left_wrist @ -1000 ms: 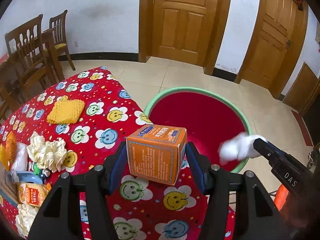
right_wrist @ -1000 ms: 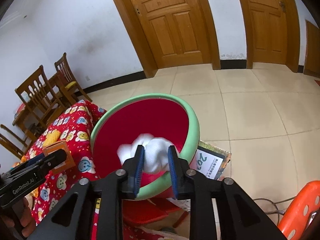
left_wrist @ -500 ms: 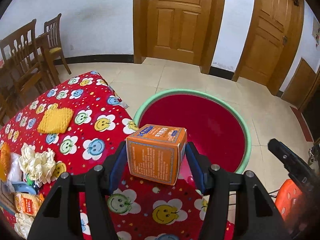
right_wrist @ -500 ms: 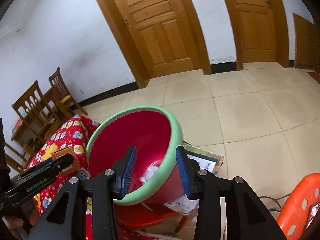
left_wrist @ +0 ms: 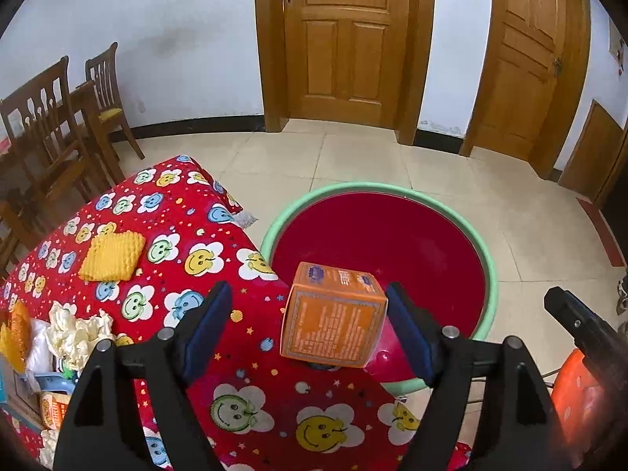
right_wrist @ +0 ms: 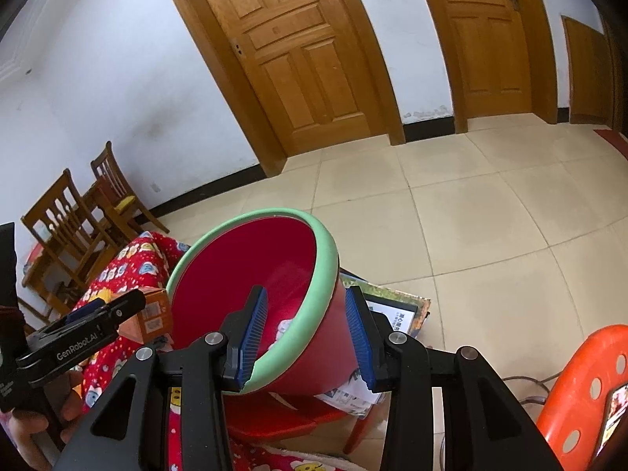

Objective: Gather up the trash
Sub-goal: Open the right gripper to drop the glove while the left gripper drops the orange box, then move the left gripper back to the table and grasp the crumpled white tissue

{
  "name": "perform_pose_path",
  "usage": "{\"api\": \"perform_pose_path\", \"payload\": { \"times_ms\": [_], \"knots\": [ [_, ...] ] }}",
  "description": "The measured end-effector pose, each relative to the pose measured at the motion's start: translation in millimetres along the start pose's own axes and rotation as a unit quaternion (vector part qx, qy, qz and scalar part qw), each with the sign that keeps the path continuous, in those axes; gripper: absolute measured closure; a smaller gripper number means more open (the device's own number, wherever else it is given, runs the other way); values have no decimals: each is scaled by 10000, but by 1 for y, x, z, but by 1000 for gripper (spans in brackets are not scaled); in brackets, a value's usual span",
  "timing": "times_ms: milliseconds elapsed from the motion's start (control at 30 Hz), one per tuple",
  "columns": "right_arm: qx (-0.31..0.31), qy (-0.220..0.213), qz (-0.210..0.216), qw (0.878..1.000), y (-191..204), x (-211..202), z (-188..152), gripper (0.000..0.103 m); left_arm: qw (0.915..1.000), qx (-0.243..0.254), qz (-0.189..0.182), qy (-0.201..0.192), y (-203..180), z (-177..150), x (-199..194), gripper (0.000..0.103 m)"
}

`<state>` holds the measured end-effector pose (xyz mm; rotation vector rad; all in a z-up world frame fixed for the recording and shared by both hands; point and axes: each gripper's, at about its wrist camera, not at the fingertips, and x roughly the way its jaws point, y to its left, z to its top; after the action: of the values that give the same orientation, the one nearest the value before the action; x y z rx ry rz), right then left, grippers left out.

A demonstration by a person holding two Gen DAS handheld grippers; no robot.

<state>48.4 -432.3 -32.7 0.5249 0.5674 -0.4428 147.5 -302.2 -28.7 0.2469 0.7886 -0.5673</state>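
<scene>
An orange carton (left_wrist: 333, 320) hangs between the fingers of my left gripper (left_wrist: 310, 331), near the right pad and clear of the left pad, over the table edge beside the red basin with a green rim (left_wrist: 486, 259). My left gripper is open. My right gripper (right_wrist: 306, 333) is open and straddles the near rim of the basin (right_wrist: 325, 259). White crumpled paper (right_wrist: 284, 325) lies inside the basin. The carton also shows in the right wrist view (right_wrist: 151, 314).
The table has a red smiley-flower cloth (left_wrist: 157, 259). On it lie a yellow sponge-like square (left_wrist: 112, 255), crumpled paper (left_wrist: 78, 333) and snack wrappers (left_wrist: 51, 408). An orange stool (right_wrist: 581, 376) stands at right. Wooden chairs (left_wrist: 59, 125) stand by the far wall.
My left gripper opened and the carton is loose and tilting toward the basin. My right gripper released the white paper into the basin and opened wider.
</scene>
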Motion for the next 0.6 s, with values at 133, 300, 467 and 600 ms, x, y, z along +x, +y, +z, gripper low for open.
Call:
{"api": "perform_pose_path", "payload": {
  "times_ms": [133,300,467,600],
  "knots": [
    [-11,-19,44,10000,2,-4,0,61,10000,-21,-17,0,0,-3,-7,23],
    [-40,-40,102,9999,6,-10,-1,61,9999,-68,-111,-89,1,-5,-21,20],
    [-57,-90,130,9999,8,-20,-3,61,9996,-32,-24,-264,2,-4,-36,17],
    [-115,-129,154,9997,12,-28,-5,61,9994,-130,-23,-317,7,-6,-50,16]
  ]
}}
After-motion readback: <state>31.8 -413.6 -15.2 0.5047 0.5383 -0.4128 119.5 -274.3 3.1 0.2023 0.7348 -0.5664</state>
